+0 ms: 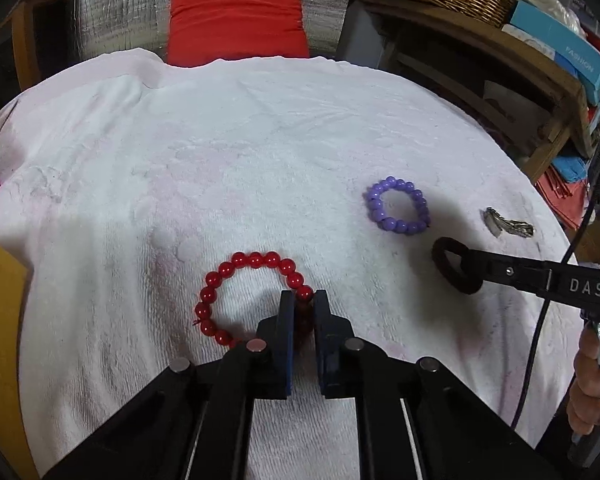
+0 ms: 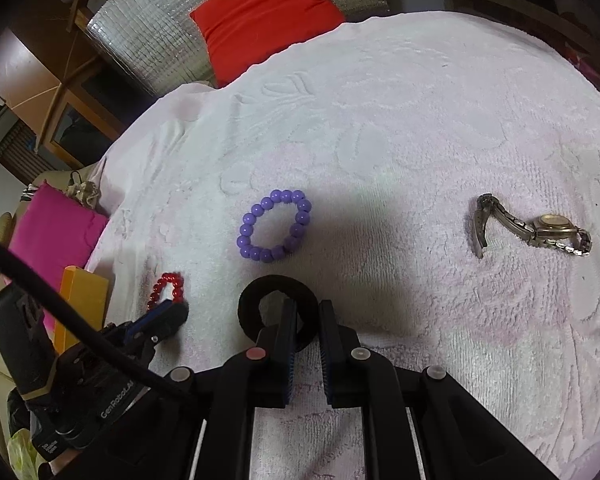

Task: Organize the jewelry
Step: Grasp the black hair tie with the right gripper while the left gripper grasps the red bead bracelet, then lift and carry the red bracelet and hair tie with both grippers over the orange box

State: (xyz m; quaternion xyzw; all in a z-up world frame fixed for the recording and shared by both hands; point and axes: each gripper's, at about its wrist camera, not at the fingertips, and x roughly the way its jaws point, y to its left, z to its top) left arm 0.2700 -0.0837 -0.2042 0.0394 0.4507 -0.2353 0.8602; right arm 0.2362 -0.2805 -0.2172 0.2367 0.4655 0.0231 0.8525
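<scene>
step: both grabs done, lift next | left hand-held gripper [image 1: 304, 300] pinched tight on red bracelet [image 1: 236, 276] at its 4 o'clock | right hand-held gripper [image 2: 308, 312] clamped on black hair tie [image 2: 256, 300], 5 o'clock side | next: raise gently off towel [image 2: 400, 128], purple bracelet [image 2: 274, 226] waits

My left tongs [image 1: 304, 300] sit over the near side of one bead bracelet [image 1: 236, 300] on the towel [image 1: 180, 160] — my right tongs [image 2: 306, 312] over the hair tie [image 2: 278, 308]. Beyond both lies a second bead bracelet [image 2: 276, 226]; the watch [image 2: 536, 228] lies right of my right tongs.
</scene>
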